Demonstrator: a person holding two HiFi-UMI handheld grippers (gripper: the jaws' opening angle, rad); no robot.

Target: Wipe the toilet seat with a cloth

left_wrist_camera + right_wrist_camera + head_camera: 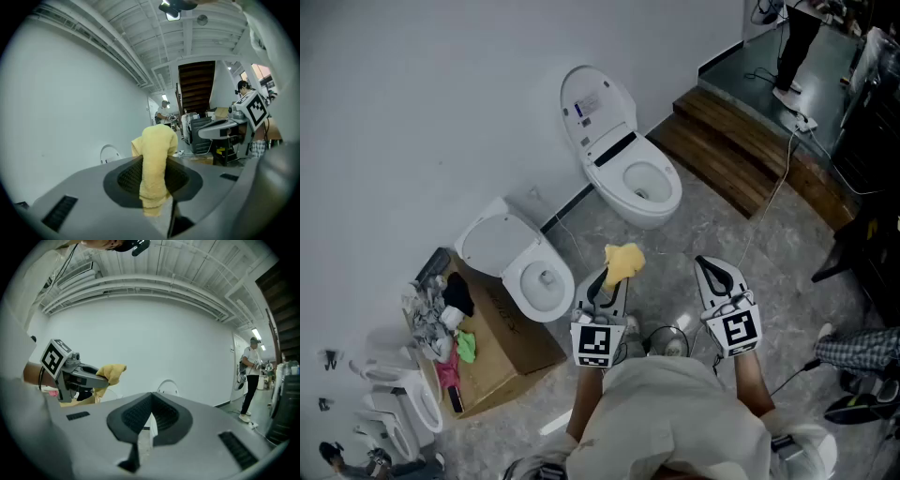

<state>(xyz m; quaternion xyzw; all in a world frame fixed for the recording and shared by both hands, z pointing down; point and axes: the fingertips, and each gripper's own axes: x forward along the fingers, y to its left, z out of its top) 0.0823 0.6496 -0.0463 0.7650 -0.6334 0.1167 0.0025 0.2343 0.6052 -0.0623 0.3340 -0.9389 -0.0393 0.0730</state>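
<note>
A white toilet [623, 155] with its lid raised stands by the far wall, its seat [649, 180] facing me. My left gripper [610, 272] is shut on a yellow cloth [623, 261], which bulges out above the jaws [154, 159]. It hovers over the floor in front of the toilets, well short of the seat. My right gripper [716, 273] is shut with nothing in it, held level beside the left one. From the right gripper view I see the left gripper [101, 376] with the cloth [111, 372], and the toilet's lid [167, 385] behind my jaws.
A second white toilet [520, 267] stands at the left beside a cardboard box [502, 347] with rags and clutter. Wooden steps [741, 150] rise at the right, with cables over them. A person [795, 47] stands at the top right. Another fixture [403, 398] sits at bottom left.
</note>
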